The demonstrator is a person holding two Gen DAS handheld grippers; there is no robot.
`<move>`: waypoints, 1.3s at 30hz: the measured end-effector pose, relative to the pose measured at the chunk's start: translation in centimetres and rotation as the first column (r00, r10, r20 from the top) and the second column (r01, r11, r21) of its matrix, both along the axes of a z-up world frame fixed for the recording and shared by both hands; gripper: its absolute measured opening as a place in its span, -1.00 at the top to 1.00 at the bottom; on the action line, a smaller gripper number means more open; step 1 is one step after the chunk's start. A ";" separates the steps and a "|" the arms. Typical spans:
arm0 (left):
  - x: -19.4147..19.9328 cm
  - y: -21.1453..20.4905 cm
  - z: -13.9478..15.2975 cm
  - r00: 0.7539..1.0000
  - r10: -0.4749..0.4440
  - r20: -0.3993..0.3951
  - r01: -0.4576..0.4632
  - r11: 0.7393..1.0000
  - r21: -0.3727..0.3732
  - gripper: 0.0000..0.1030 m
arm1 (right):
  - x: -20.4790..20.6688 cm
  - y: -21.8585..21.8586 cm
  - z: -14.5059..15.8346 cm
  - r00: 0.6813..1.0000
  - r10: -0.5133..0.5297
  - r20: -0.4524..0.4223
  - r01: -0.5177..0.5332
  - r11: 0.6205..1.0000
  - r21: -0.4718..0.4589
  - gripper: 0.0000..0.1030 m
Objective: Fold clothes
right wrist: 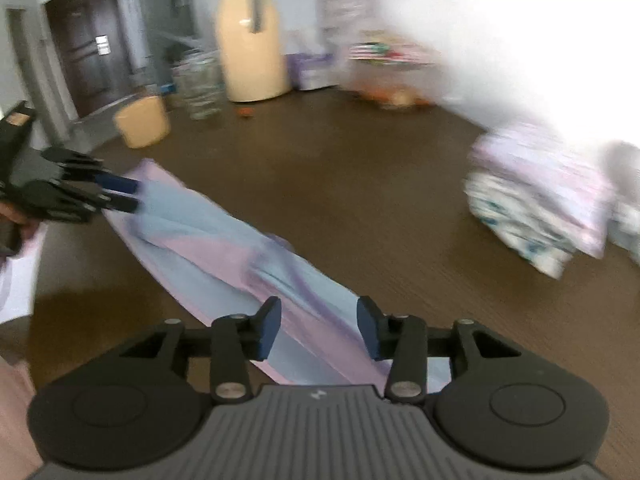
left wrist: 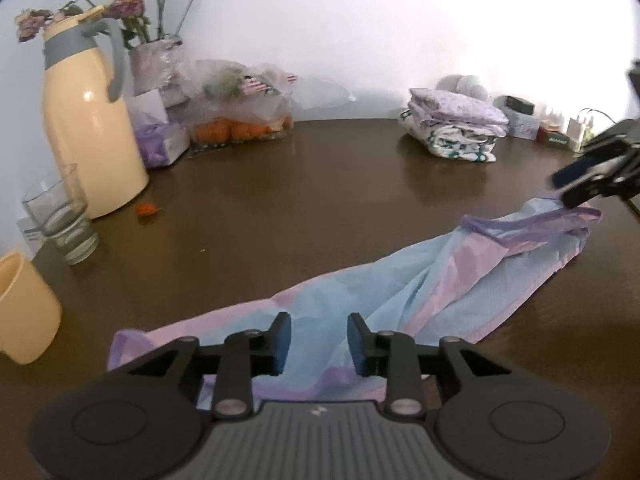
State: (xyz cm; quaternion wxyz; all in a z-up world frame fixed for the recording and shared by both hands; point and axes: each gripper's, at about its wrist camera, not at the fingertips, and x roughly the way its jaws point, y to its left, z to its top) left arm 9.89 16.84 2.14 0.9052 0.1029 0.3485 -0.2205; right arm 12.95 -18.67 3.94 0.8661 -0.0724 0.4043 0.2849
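1. My left hand-held gripper [left wrist: 319, 344] hung low over the near end of the garment [left wrist: 420, 280], fingers spread wide with cloth showing in the gap between them; nothing was pinched.
2. My right hand-held gripper [right wrist: 319, 330] stood just as wide over the other end of the garment [right wrist: 224, 252], gripping nothing. This view was blurred.
3. The garment, pale blue and pink with a purple hem, lay stretched in a long bunched strip across the dark counter [left wrist: 300, 184], running between my two hand-held grippers.
4. A stack of folded clothes [left wrist: 454, 130] sat well apart, toward the counter's far edge.
5. At the far left stood a cream jug [left wrist: 86, 128], a glass [left wrist: 60, 216], a cream cup [left wrist: 24, 308] and a vase of flowers [left wrist: 156, 64].
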 end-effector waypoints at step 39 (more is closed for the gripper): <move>6.0 9.7 -1.8 0.893 0.414 -0.179 -0.436 0.893 -0.109 0.14 | -1.3 5.5 -2.2 0.990 0.129 -0.049 -0.128 0.991 0.029 0.25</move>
